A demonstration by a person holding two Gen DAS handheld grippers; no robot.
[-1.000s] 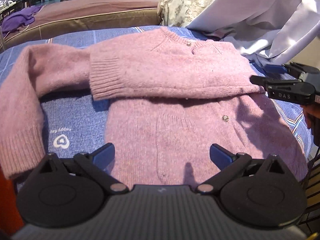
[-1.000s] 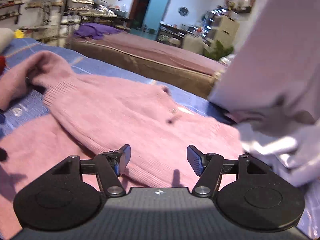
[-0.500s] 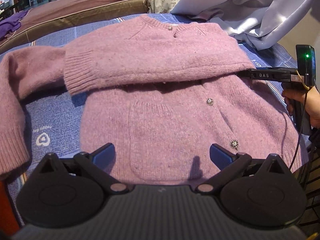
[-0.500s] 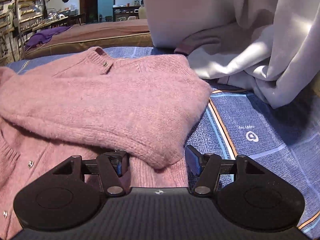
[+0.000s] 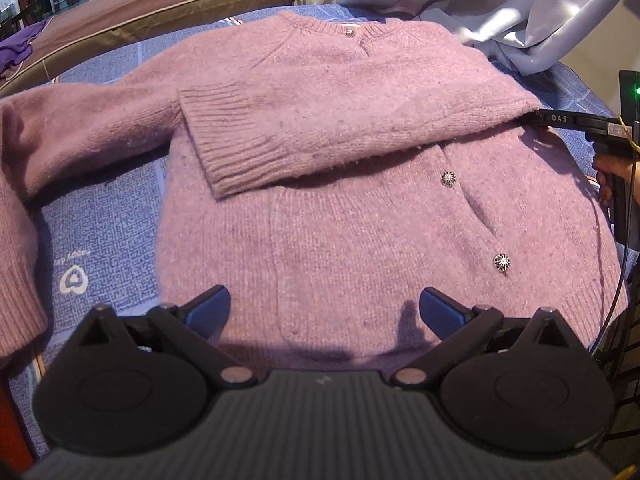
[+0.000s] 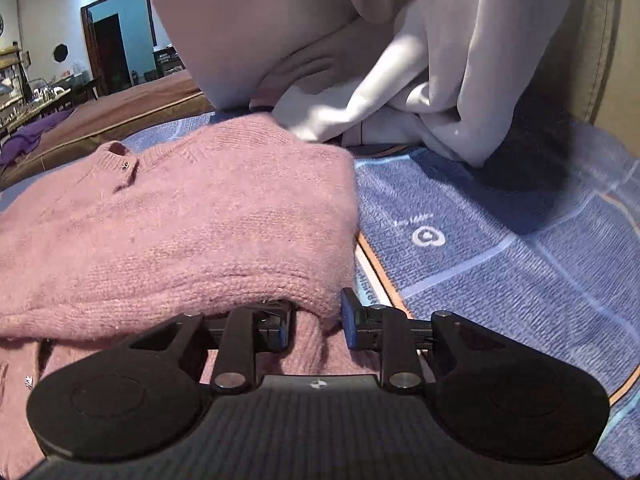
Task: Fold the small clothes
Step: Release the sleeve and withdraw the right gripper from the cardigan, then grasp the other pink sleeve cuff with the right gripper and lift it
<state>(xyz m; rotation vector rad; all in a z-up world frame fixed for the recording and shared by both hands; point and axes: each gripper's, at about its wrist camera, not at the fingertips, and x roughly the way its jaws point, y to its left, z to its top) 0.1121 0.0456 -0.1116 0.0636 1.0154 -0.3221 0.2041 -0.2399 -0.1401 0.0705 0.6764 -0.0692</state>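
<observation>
A small pink knit cardigan [image 5: 360, 208] lies face up on a blue patterned blanket [image 5: 104, 240]. One sleeve [image 5: 320, 128] is folded across its chest; the other sleeve [image 5: 48, 152] stretches out to the left. My left gripper [image 5: 324, 308] is open and empty, hovering over the cardigan's hem. My right gripper [image 6: 314, 320] sits at the cardigan's right edge [image 6: 320, 280], its jaws narrowed around the fold of the sleeve at the shoulder. In the left wrist view the right gripper [image 5: 560, 120] reaches in from the right against that fold.
Pale grey-white sheets [image 6: 420, 80] are heaped on the blanket beyond the cardigan. A brown mattress [image 5: 160, 4] lies behind. The blanket [image 6: 500, 240] continues to the cardigan's right. The bed edge and a dark frame [image 5: 624, 340] are at the right.
The right gripper has swung round to the cardigan's right edge, pushed onto the sleeve fold, and its jaws have narrowed on it. The left gripper has moved closer over the hem, still open.
</observation>
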